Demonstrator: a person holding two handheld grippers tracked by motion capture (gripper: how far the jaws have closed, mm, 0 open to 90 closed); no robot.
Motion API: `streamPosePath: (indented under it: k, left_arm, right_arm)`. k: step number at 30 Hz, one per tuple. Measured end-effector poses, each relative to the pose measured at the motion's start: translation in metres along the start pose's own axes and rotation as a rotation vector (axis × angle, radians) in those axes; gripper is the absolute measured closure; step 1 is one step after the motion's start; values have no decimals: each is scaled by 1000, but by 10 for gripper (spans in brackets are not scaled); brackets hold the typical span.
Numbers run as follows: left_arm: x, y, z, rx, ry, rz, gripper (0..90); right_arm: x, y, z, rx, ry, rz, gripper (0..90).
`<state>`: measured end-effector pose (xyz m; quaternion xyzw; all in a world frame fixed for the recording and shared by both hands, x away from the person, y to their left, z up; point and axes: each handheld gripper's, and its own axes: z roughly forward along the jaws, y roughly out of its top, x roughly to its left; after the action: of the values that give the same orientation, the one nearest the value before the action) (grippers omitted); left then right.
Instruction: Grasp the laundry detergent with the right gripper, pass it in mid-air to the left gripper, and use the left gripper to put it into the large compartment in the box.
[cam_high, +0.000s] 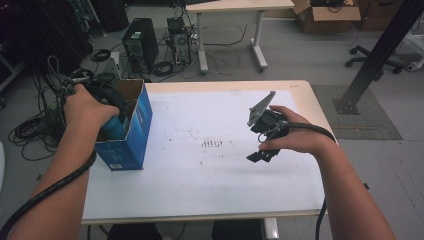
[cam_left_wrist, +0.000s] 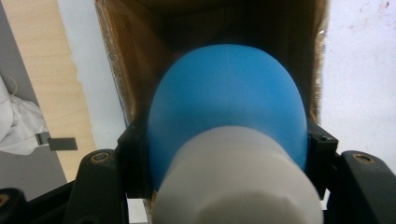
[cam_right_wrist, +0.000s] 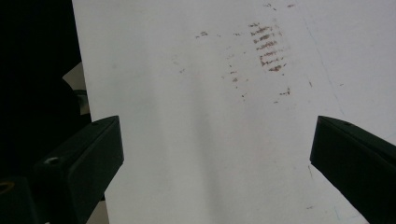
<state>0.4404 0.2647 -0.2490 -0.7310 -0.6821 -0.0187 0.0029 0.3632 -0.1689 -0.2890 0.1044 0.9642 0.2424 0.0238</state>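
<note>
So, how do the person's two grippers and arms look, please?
Both grippers are black. The right gripper carries a grey three-cornered plate on top, and its two jaws are flat black blocks, one with a small round screw hole. The left gripper has brass-coloured screw heads beside its jaws. A thick black cable trails along each forearm. The forearms are bare, with no sleeves in view.

The blue light bulb (cam_left_wrist: 227, 105) has a smooth, matt plastic dome and a matt white plastic base. The carton (cam_high: 131, 134) is printed glossy blue card outside, raw brown cardboard inside. A smooth white sheet (cam_high: 210, 165), stained with rusty marks, covers the pale wood-look table (cam_high: 306, 95). The gripper jaws are matt black plastic.
</note>
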Motion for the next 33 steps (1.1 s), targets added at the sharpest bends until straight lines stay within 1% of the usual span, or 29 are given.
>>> streamPosePath:
  k: [3,11,19,23,27,33]
  left_arm:
    - [1,0,4,2,4,-7,378]
    - [3,0,12,7,4,-9,377]
    - [3,0,20,11,10,-1,377]
    - [1,0,24,22,14,5,377]
    - [1,1,28,27,5,3,377]
    - [1,1,32,27,7,6,377]
  right_arm:
    - [0,0,2,1,3,1,27]
    - [0,-1,2,-3,3,-1,27]
    - [0,-3,4,2,2,4,27]
    - [0,-5,5,9,4,7,27]
    - [0,-5,6,8,6,9,27]
    - [0,-7,7,12,6,18,27]
